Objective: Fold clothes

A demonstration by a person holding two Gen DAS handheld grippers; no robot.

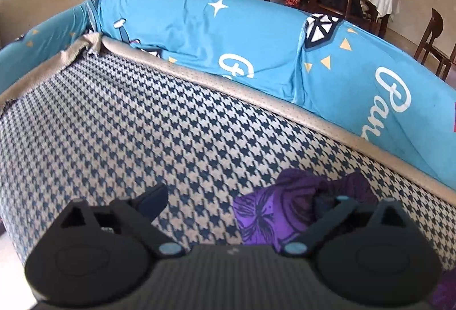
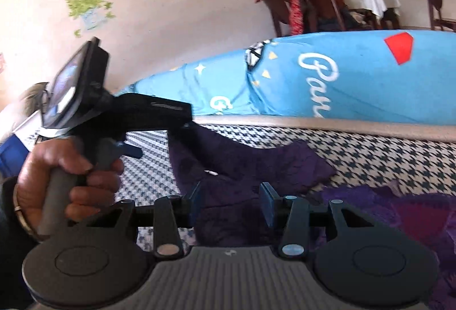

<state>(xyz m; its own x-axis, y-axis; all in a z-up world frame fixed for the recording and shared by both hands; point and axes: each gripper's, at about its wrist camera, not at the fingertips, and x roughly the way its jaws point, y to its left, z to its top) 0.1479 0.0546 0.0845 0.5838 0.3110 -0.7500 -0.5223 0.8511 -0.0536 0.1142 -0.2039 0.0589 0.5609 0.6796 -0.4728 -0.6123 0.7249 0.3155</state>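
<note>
Purple garment [image 2: 250, 161] lies rumpled on the houndstooth sofa seat [image 1: 142, 122], near the seat's front and well short of the blue printed cover [image 1: 256, 53] draped over the backrest. In the right wrist view its dark purple cloth runs from under the left tool [image 2: 159, 110] across toward the right tool [image 2: 230, 204], with a brighter heap further to the right. Its long axis seems to run along the sofa, roughly parallel to the backrest, though bunching hides any collar or hem, so which end points where cannot be told.

The left tool [image 1: 245, 201] has its jaws spread wide, one finger [image 1: 330, 204] resting against the flowered purple fabric, gripping nothing. The right tool hangs just above the cloth, jaws apart with fabric showing between them, not pinched. A hand [image 2: 65, 176] holds the left tool's grip.

Judging by the crumple, the garment is not folded; the step looks like taking hold of an edge. Next calls for closing on one layer only and drawing it flat
</note>
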